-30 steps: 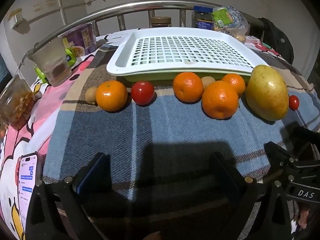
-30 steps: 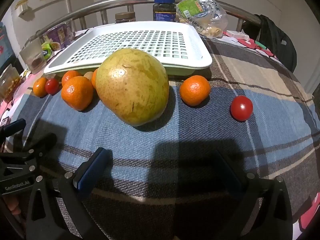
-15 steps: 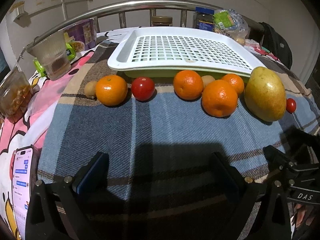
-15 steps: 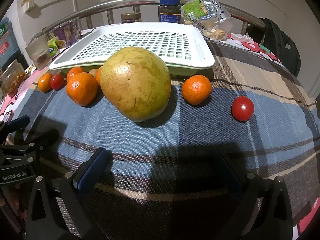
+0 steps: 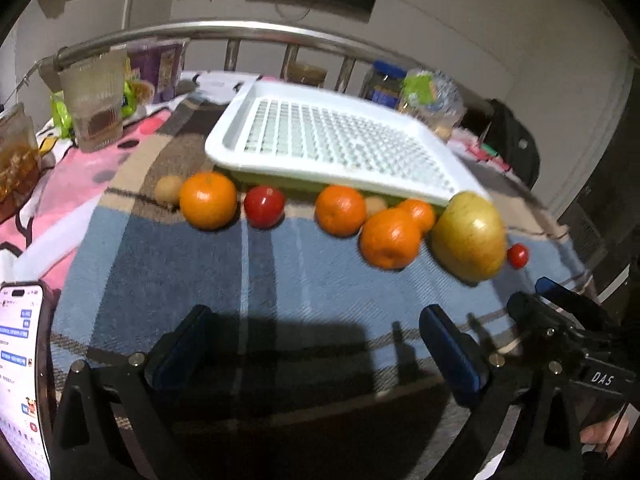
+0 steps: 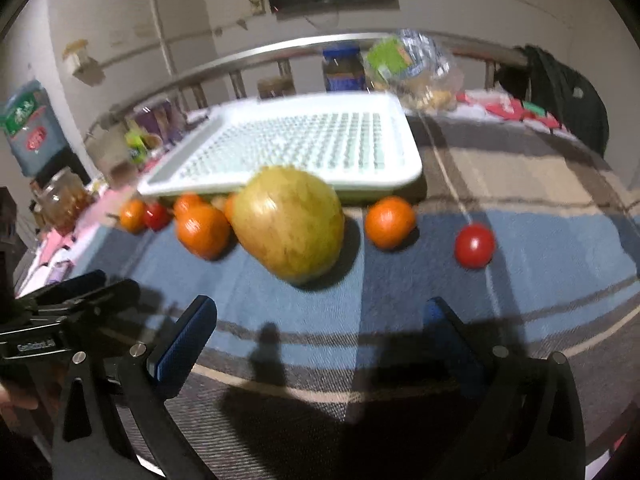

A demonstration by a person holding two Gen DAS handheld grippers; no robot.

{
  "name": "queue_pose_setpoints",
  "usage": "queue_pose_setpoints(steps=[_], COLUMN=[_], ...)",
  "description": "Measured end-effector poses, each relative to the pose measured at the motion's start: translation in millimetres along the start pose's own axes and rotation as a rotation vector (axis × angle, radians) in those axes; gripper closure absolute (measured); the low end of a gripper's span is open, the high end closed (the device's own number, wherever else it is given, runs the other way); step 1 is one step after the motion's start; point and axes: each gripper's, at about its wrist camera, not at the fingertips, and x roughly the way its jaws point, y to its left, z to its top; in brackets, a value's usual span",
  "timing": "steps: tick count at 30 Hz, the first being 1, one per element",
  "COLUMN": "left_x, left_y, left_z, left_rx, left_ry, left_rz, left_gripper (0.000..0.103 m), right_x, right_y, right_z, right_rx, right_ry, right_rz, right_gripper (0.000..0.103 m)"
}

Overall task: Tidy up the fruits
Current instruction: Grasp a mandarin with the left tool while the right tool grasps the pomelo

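- The left gripper (image 5: 316,344), black struts with blue ribbed pads, hovers over the woven blue, brown and cream plaid blanket (image 5: 304,280); its jaws stand wide apart with nothing between them.
- The right gripper (image 6: 320,336), built the same, is likewise spread wide and empty above the same cloth, beside the left gripper.
- A white plastic tray with a slotted grid floor (image 5: 332,140) lies at the far side of the blanket, its raised rim smooth and rounded, with no fruit in it.
- The fruit sits in a loose row on the blanket just in front of the tray's near edge.
- At the left end, a small fuzzy brown kiwi (image 5: 168,190) sits just beside a round glossy orange (image 5: 208,200), and a shiny red tomato (image 5: 264,206) lies just right of that orange.
- Further right, more dimpled oranges cluster; the nearest one (image 5: 390,238) sits just beside a large yellow-green speckled pear-shaped fruit (image 6: 290,222).
- Right of that big fruit lies a lone small orange (image 6: 390,222), and well apart from it a small smooth red cherry tomato (image 6: 474,246).
- A ribbed clear glass tumbler (image 5: 94,100) stands on the pink printed sheet at the left, and a lit smartphone (image 5: 20,368) lies at the near left edge.
- A curved shiny metal bed rail (image 5: 200,32) runs behind the tray.
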Motion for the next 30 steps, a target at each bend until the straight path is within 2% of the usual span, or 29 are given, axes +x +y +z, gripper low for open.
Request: queue_pose_setpoints(steps=[7, 17, 27, 30], left_x=[-13, 1, 15, 21], left_y=[-9, -16, -26, -34], left_z=[12, 22, 28, 31], left_rx=[0.025, 0.056, 0.103, 0.13], left_ry=[-0.068, -0.044, 0.008, 0.027], left_rz=[-0.054, -0.064, -0.093, -0.098], left_gripper=[0.0, 0.0, 0.015, 0.023], right_x=[-13, -9, 3, 8], right_y=[-6, -13, -6, -4], right_z=[14, 23, 35, 38], right_rx=[0.006, -0.029, -0.061, -0.067], right_ry=[-0.041, -0.037, -0.011, -0.001], right_rz=[0.039, 0.029, 0.074, 0.078], right_gripper=[0.0, 0.0, 0.0, 0.002])
